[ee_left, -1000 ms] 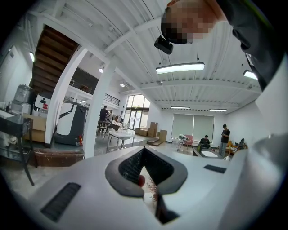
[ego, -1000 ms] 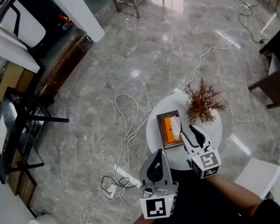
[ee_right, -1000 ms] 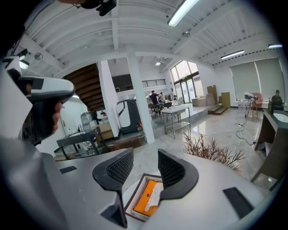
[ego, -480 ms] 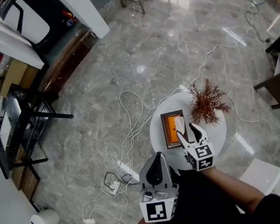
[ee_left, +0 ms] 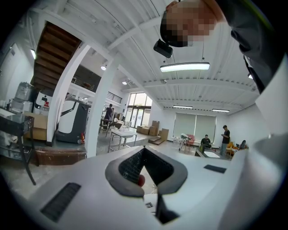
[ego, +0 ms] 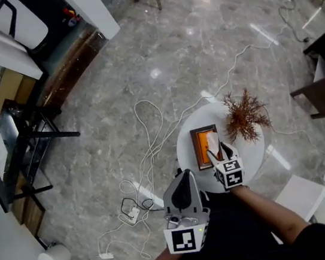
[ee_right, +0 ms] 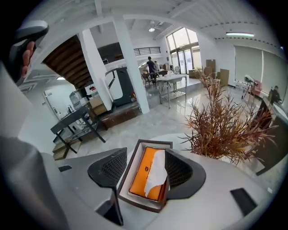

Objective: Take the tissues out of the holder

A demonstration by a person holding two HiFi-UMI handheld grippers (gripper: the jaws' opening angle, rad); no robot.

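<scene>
From overhead, the brown holder (ego: 197,149) lay on the round white table (ego: 254,158). It held an orange tissue pack (ego: 202,150) with one white tissue (ego: 213,142) poking up. The right gripper (ego: 221,149) hovered over its near end, and the left gripper (ego: 184,191) hung off the table. The left gripper view showed that claw clenched and empty. In the right gripper view the jaws stood released, either side of the holder, gripping nothing.

Tissues (ego: 213,142) in holder (ego: 195,150), on table (ego: 250,151), plant (ego: 246,117) to holder's right (cables (ego: 145,136) left of table)
</scene>
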